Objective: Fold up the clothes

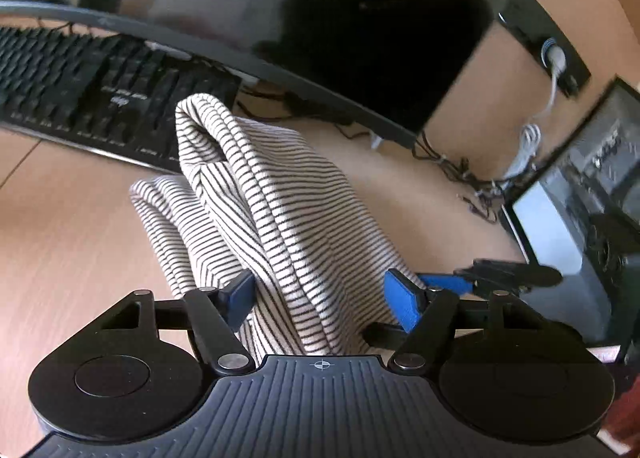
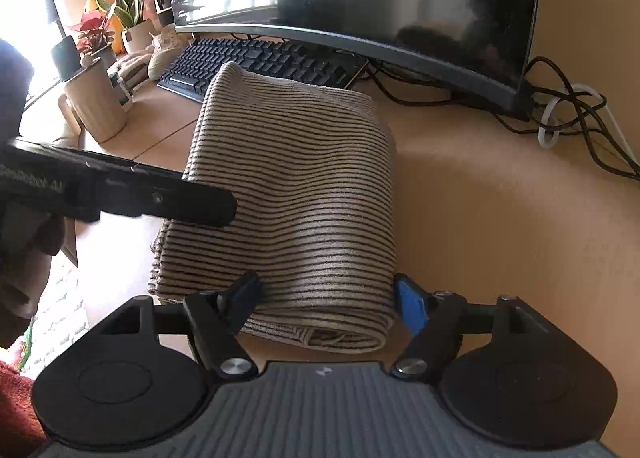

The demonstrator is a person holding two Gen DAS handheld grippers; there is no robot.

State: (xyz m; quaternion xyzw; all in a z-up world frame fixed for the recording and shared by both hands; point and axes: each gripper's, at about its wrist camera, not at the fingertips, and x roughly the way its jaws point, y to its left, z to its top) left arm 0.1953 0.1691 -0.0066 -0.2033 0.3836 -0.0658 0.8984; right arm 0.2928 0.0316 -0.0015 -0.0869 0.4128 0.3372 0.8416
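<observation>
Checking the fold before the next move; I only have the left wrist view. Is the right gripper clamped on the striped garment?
Observer: No. The right gripper is open, with one finger on either side of the striped garment's rolled near edge.
Operator: Is the garment lying flat?
Observer: Mostly. It lies folded on the desk, with its far end by the keyboard.
Operator: Anything to the left of it?
Observer: A beige jug stands left of it, not touching it, with potted plants behind.
</observation>
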